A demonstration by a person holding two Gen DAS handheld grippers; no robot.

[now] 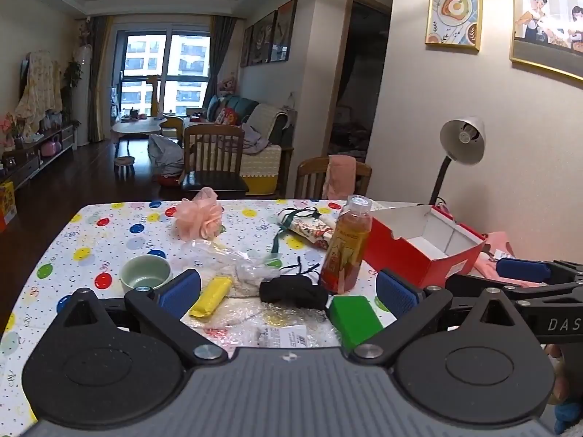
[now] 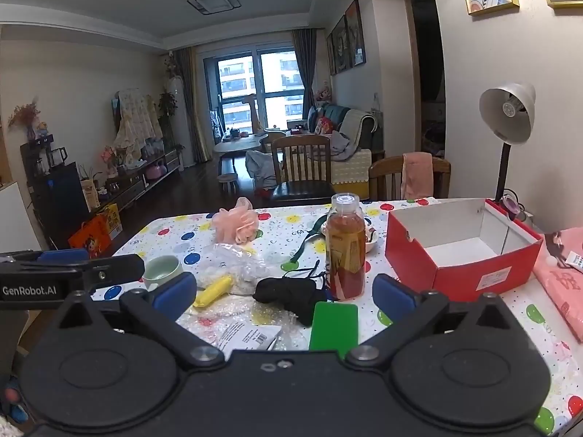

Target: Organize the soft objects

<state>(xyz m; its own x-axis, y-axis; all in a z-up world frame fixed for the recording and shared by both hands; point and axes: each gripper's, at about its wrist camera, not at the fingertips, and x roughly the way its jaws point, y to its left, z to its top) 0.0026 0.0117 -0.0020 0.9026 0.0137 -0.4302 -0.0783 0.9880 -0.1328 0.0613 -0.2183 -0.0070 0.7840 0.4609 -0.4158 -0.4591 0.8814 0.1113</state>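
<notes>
The left gripper [image 1: 288, 291] has its jaws spread wide, and nothing is between the blue pads [image 1: 180, 291]. The right gripper [image 2: 284, 291] is spread wide in the same way and holds nothing. Both hang over the near edge of the surface [image 1: 91, 240], which has a cloth with coloured dots.

I take the bottle [image 1: 346, 244] as landmark; it stands upright in the middle of the surface. Just in front of it and a little to the left lies a black cloth [image 1: 291, 291], touching the bottle's foot or nearly so. A green block [image 1: 355, 318] lies in front of the bottle, touching the black cloth. Left of the bottle, past the black cloth, is a clear bag [image 1: 226, 262], and a yellow roll [image 1: 211, 296] lies against it. Further left stands a pale green cup [image 1: 145, 275]. Behind the bottle to the left sits a pink puff [image 1: 198, 218], well apart from it. Just behind the bottle lies a flowered pouch [image 1: 309, 229] with a green strap. To the right of the bottle, just beside it, is an open red box [image 2: 455, 255] with a white inside. Right of the box lies a pink cloth [image 2: 561, 273]. Behind the box stands a lamp [image 2: 508, 113].
</notes>
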